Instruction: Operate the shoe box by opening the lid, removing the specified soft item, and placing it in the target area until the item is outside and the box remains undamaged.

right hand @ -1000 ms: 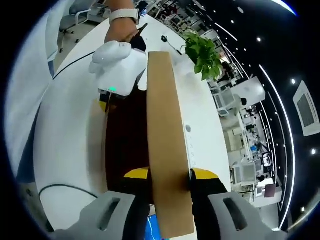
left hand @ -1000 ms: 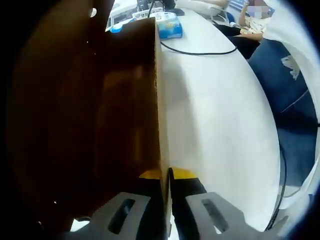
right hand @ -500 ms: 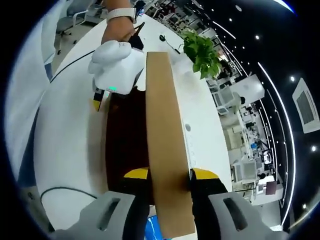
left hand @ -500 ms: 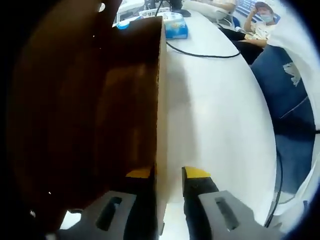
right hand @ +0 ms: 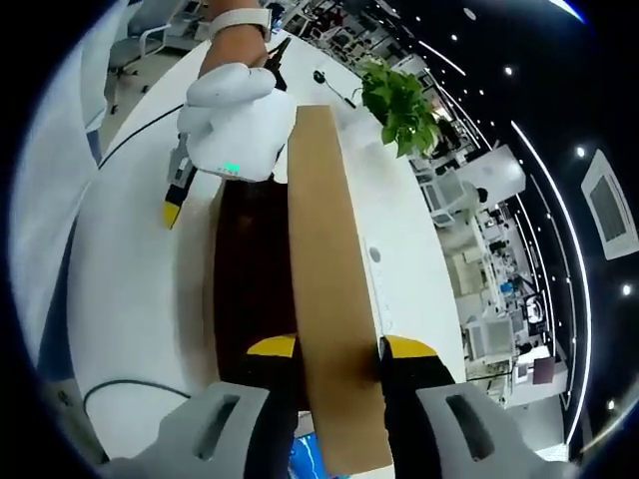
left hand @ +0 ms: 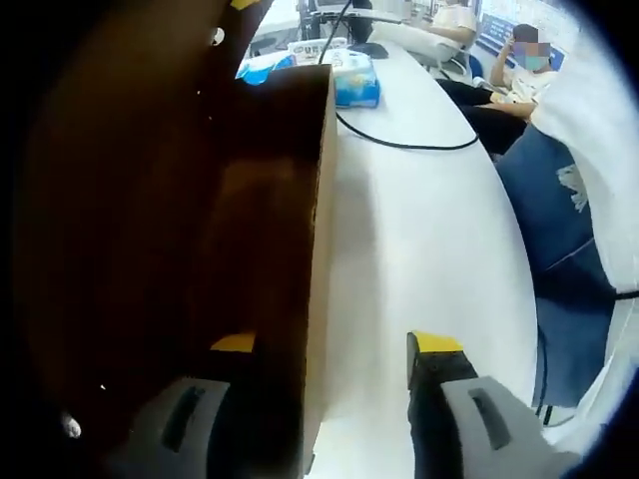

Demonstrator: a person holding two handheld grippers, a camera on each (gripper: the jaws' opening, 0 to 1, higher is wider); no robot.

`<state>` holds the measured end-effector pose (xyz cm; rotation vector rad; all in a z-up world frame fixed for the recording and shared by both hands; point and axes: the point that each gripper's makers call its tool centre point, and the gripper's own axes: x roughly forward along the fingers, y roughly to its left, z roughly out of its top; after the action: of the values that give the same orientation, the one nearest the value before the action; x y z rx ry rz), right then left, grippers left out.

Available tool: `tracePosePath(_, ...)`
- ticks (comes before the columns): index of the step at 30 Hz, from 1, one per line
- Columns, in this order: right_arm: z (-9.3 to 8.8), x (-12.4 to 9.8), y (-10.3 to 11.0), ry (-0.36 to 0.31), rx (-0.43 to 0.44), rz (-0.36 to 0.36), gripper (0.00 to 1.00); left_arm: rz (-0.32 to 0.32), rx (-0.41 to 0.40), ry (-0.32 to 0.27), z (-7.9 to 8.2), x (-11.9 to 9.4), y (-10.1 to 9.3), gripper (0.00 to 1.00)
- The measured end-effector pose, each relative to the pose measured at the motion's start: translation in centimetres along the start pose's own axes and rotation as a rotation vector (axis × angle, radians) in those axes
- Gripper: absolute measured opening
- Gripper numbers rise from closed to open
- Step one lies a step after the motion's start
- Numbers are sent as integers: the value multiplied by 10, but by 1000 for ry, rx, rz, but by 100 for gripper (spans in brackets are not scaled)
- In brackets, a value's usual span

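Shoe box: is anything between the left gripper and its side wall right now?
Nothing visible. The left gripper is open with the shoe box wall between its jaws; bare white table lies beside it.

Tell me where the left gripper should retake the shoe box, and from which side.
Grip the thin upright wall edge of the shoe box, straddling it: one jaw inside the box, one over the table. The left gripper is open and already lined up so; closing should do. The right gripper clamps the lid at the far end.

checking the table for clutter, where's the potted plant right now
In the right gripper view the potted plant stands at the table's far end, just right of the raised box lid.
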<state>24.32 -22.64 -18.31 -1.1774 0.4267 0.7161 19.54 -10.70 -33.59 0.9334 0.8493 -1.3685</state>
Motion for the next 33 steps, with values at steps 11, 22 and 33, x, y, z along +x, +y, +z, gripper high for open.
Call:
tracePosePath(11, 0, 0, 2, 1, -5, 4, 30, 10, -33, -13, 3, -13, -2, 70)
tracePosePath(22, 1, 0, 2, 4, 1, 6, 30, 20, -154, -86, -1, -35, -30, 73)
tracePosePath(33, 3, 2, 2, 0, 2, 5, 30, 165, -269, -153, -6, -82, -33, 74)
